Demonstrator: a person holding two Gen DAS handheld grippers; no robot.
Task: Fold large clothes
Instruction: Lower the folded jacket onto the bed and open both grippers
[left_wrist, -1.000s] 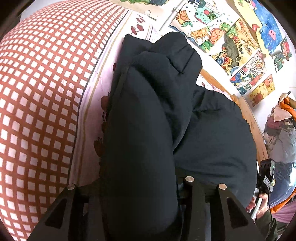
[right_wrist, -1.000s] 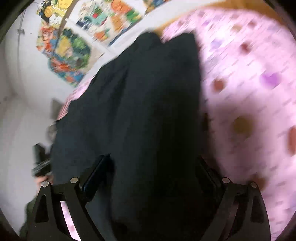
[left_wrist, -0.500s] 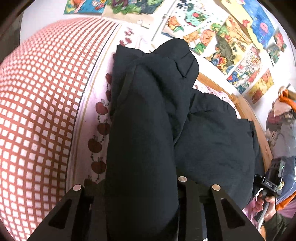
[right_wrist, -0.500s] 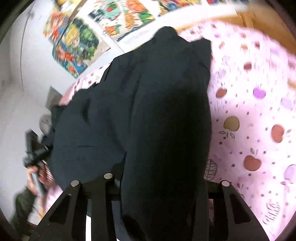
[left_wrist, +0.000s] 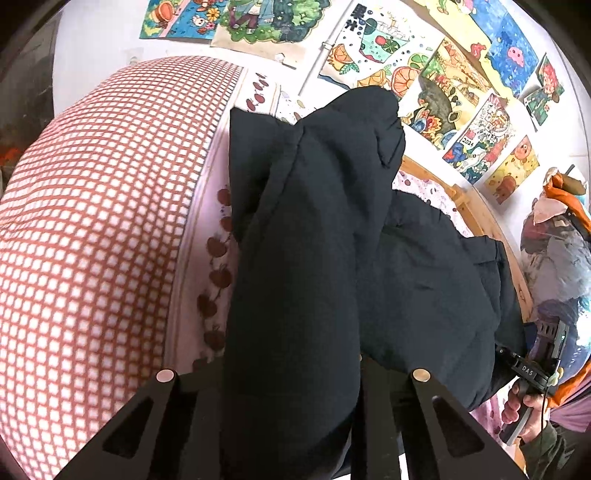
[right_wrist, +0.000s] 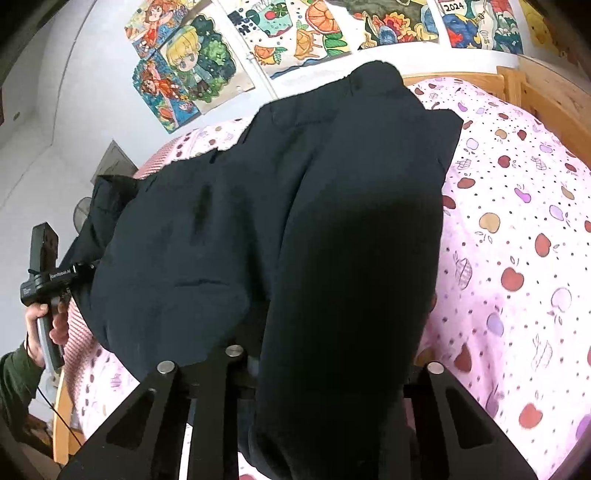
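Note:
A large black padded garment (left_wrist: 310, 229) lies along the bed, its near edge bunched up toward both cameras. My left gripper (left_wrist: 291, 398) is closing, with a thick fold of the garment pinched between its jaws. My right gripper (right_wrist: 332, 369) is closing too, and a wide fold of the same garment (right_wrist: 258, 206) fills the space between its jaws. Each gripper also shows in the other's view, held in a hand: the right gripper (left_wrist: 535, 365) at the garment's right corner and the left gripper (right_wrist: 44, 273) at its left corner. The fabric hides the fingertips.
The pink apple-print sheet (right_wrist: 517, 240) covers the bed to the right of the garment. A red-and-white checked quilt (left_wrist: 92, 240) bulges on the left. The wooden bed frame (left_wrist: 491, 229) and a wall of colourful posters (left_wrist: 424, 74) stand behind.
Both grippers' jaws have narrowed onto the fabric, the right one from wide apart. Both have risen, so more of the wall and the bed shows and the garment's near edge hangs up from the sheet.

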